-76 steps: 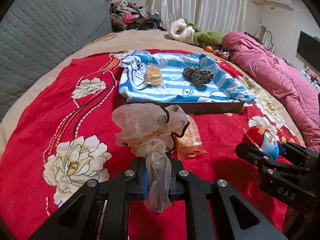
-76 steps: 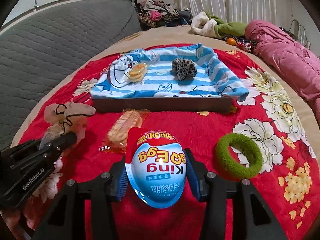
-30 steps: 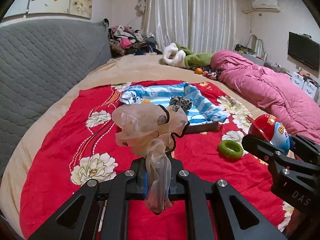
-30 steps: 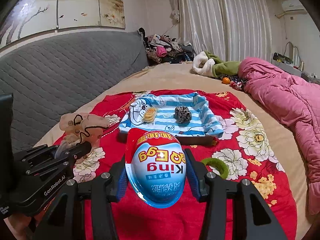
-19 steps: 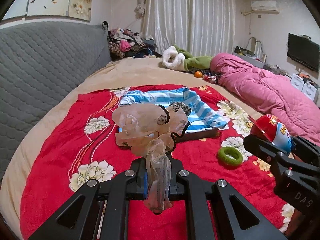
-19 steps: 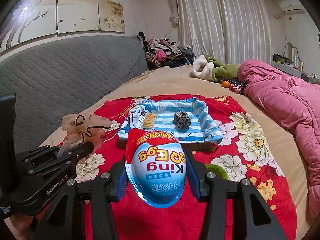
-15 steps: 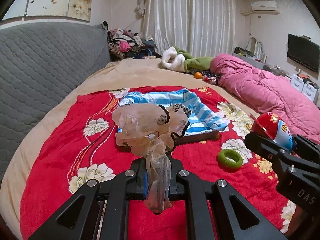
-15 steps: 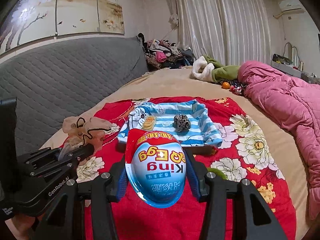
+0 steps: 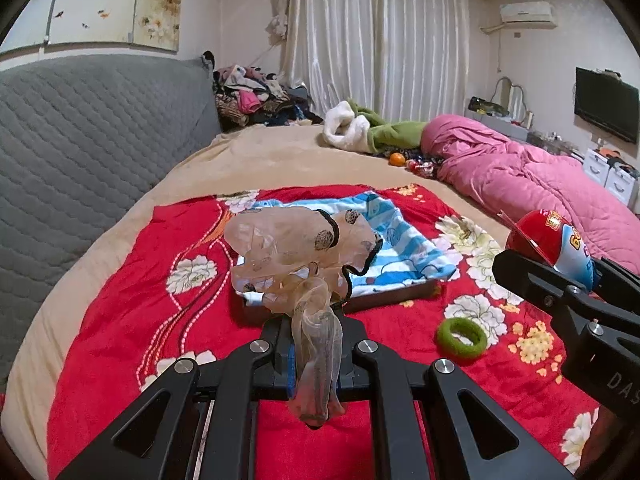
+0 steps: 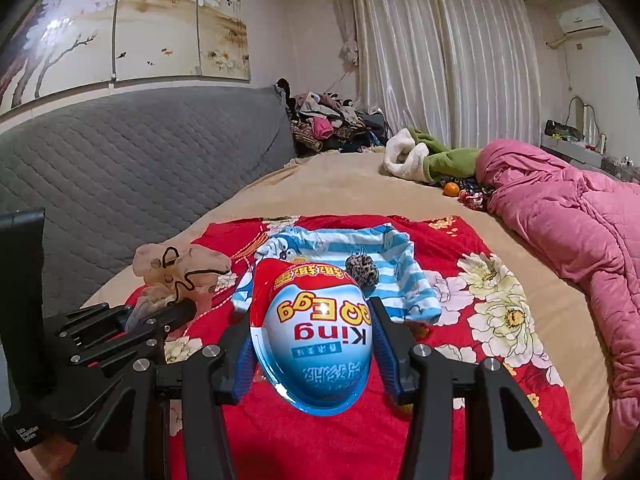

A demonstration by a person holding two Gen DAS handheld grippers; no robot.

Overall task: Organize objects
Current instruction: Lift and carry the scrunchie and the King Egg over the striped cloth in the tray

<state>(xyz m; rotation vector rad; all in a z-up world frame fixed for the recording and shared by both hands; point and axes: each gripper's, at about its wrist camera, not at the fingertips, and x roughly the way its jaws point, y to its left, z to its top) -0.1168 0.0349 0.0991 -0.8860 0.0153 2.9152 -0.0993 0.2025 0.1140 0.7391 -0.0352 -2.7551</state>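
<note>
My left gripper (image 9: 316,344) is shut on a sheer beige scrunchie (image 9: 298,248) and holds it high above the red flowered blanket (image 9: 120,280). My right gripper (image 10: 314,344) is shut on a red, white and blue toy egg (image 10: 316,328), also held high; the egg shows in the left wrist view (image 9: 556,244) at the right. A tray lined with blue striped cloth (image 9: 404,240) lies ahead on the blanket, with a leopard scrunchie (image 10: 362,270) in it. A green hair ring (image 9: 462,337) lies on the blanket right of the tray.
A grey quilted headboard (image 9: 80,140) runs along the left. A pink duvet (image 9: 532,176) lies at the right. Clothes (image 9: 256,100), a green and white garment (image 9: 368,132) and an orange (image 9: 396,159) lie at the far end of the bed.
Both grippers have risen and drawn back from the tray with their loads still held. The tray and green ring look smaller and farther away.
</note>
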